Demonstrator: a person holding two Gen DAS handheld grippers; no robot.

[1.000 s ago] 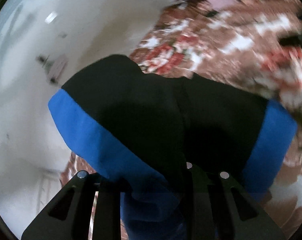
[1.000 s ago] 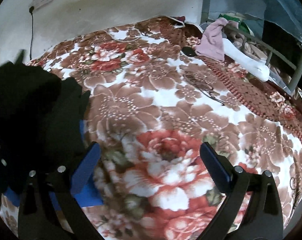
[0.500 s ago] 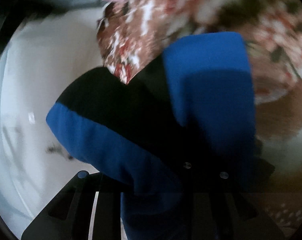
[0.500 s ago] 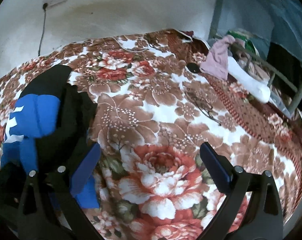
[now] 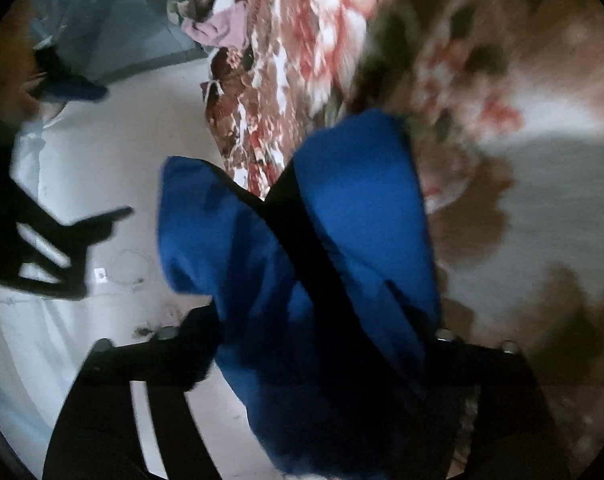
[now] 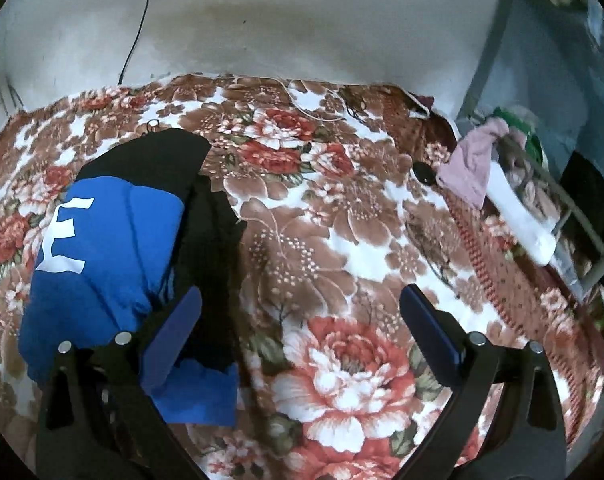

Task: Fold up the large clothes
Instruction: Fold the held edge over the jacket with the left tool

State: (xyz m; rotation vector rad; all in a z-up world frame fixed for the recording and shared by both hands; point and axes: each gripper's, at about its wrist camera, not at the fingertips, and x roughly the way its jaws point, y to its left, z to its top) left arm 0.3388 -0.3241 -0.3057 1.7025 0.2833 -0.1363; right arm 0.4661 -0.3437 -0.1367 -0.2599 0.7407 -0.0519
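Your left gripper (image 5: pixel 321 360) is buried in the blue-and-black garment (image 5: pixel 302 264), fingers pinched on the cloth, which fills the centre and lower frame. Your right gripper (image 6: pixel 302 332) stands wide apart with nothing between its pads, low in its frame. Just left of it the garment (image 6: pixel 114 248) lies bunched on the floral blanket (image 6: pixel 341 240). Farther off, at the right edge, a pink cloth (image 6: pixel 473 164) hangs near a metal rail (image 6: pixel 573 204).
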